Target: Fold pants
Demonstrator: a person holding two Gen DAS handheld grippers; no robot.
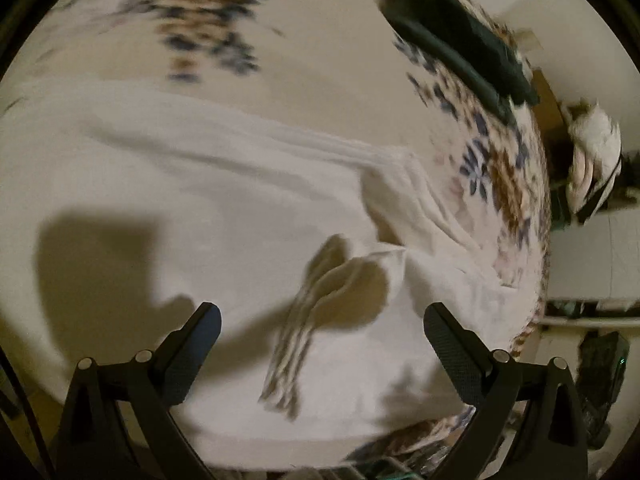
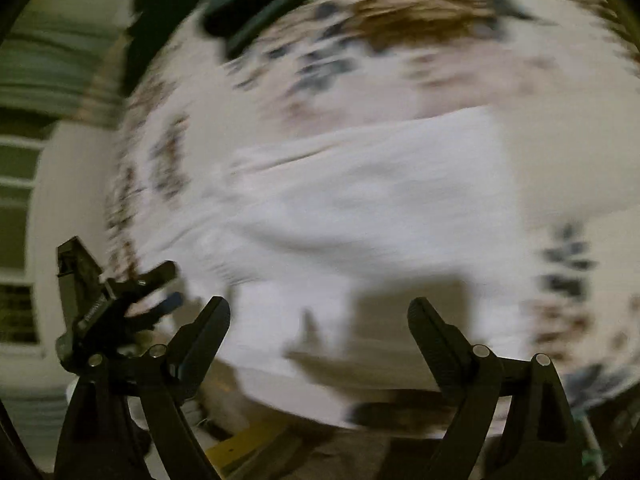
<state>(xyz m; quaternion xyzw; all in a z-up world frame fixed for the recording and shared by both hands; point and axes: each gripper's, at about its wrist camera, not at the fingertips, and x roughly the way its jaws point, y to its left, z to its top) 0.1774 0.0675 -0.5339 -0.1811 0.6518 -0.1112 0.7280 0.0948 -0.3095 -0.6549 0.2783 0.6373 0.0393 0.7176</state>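
Pants [image 1: 224, 200], white, are spread on the floral bed [image 1: 320, 48], long axis crosswise ahead of both tools. Left tool [image 1: 322, 316] is held wide apart and empty, nearest the drawstring [image 1: 296, 340]. Right tool [image 2: 319, 312], though blurred, appears equally spread, gripping nothing.

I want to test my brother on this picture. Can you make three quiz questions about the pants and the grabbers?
1. True or false: the left gripper is clamped on the pants.
2. What colour are the pants? A) white B) red C) black
3. Fill in: the dark green clothes lie at the far ____ of the floral sheet.

Key:
1. False. Its jaws are wide open above the cloth. The right gripper is open too.
2. A
3. edge
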